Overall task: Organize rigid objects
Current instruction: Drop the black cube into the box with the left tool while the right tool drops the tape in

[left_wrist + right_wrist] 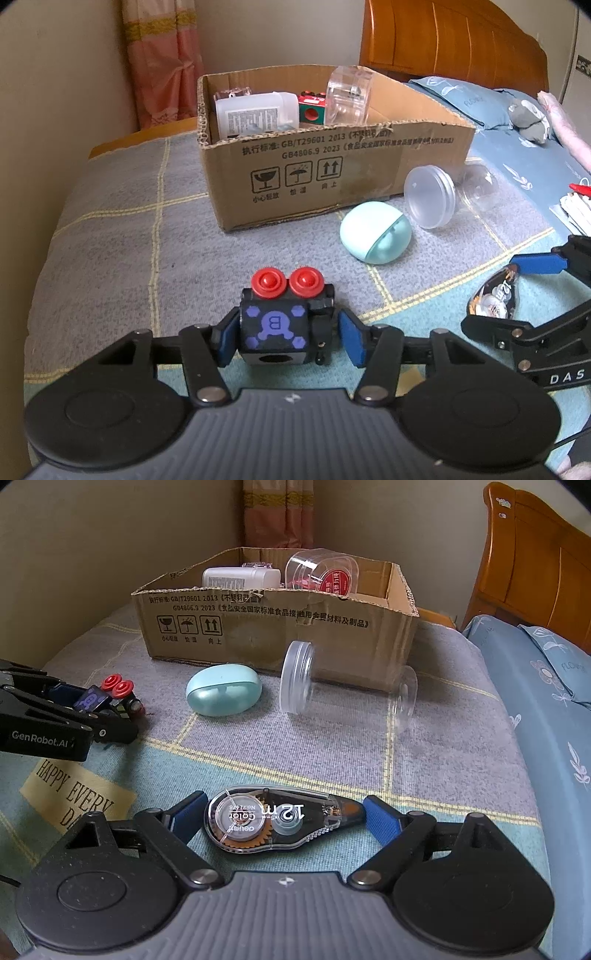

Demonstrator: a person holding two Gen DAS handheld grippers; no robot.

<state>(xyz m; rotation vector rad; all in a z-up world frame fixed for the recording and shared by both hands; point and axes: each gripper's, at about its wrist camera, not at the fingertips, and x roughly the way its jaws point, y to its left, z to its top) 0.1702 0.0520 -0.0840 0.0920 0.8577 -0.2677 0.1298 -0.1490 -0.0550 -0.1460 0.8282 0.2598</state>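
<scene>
A black fidget cube [273, 325] with two red buttons and a purple face rests on the grey checked blanket. My left gripper [290, 332] is shut on it, blue pads against its sides; the right wrist view shows that gripper [107, 705] at the left. A clear correction tape dispenser [258, 819] lies flat between the pads of my right gripper [282, 812], which stands open close to both its ends. Behind stands an open cardboard box [332, 162] holding a white bottle [255, 114], a red-green cube [312, 109] and a clear container [351, 96].
A mint egg-shaped case [223, 694] and a clear jar with a frosted lid [295, 677] lie on their sides in front of the box. A blue pillow [535, 657] and wooden headboard [535, 565] are at the right, a wall and curtain behind.
</scene>
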